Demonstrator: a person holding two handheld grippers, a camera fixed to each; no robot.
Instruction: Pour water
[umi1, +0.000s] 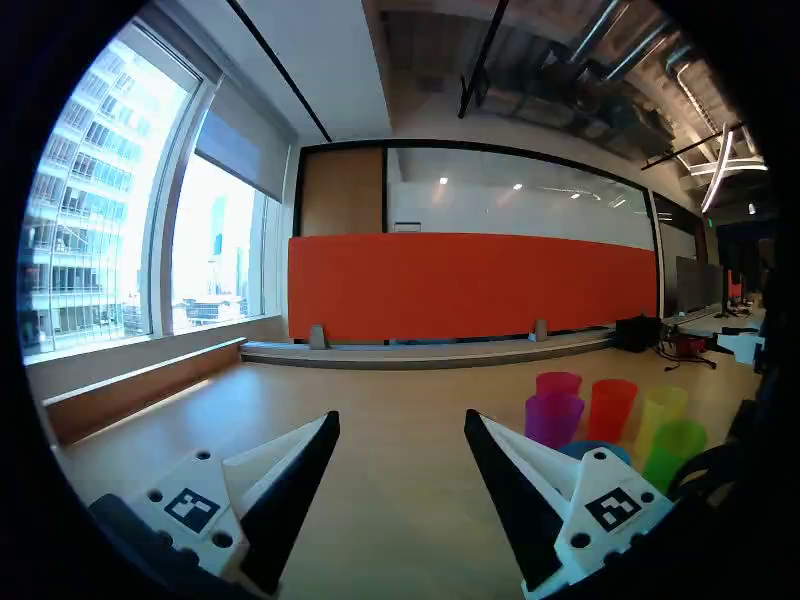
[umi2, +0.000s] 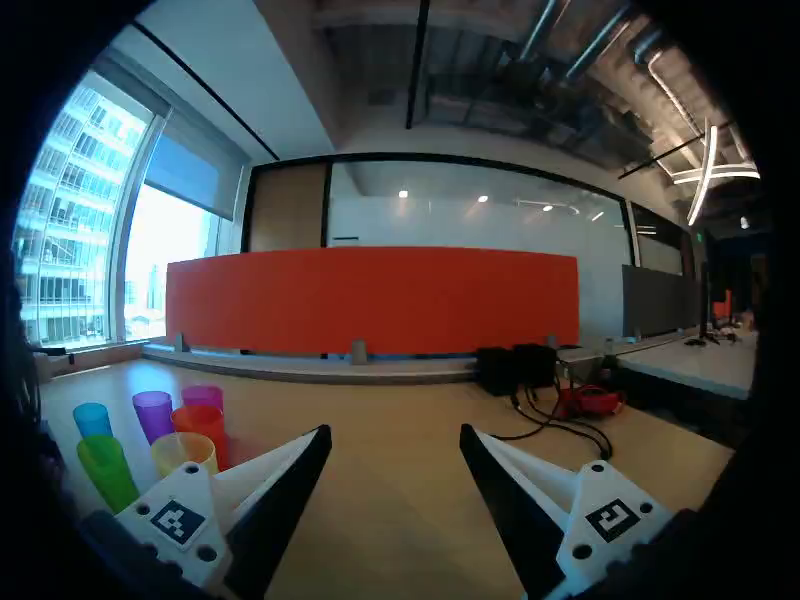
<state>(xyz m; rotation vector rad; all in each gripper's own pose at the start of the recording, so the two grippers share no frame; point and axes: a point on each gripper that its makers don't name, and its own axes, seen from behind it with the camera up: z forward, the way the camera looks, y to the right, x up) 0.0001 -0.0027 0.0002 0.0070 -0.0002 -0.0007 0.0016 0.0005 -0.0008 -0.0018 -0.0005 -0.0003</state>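
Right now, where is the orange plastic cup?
In the left gripper view, the orange plastic cup stands low on the right, between the purple plastic cup and the yellow plastic cup.

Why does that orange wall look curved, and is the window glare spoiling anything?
Left gripper view: the fisheye lens bows the long orange partition panel; the tall glass window is mostly washed out in its middle pane. Right gripper view: same bowing, dim ceiling, yet the translucent coloured plastic cups read sharp and evenly lit.
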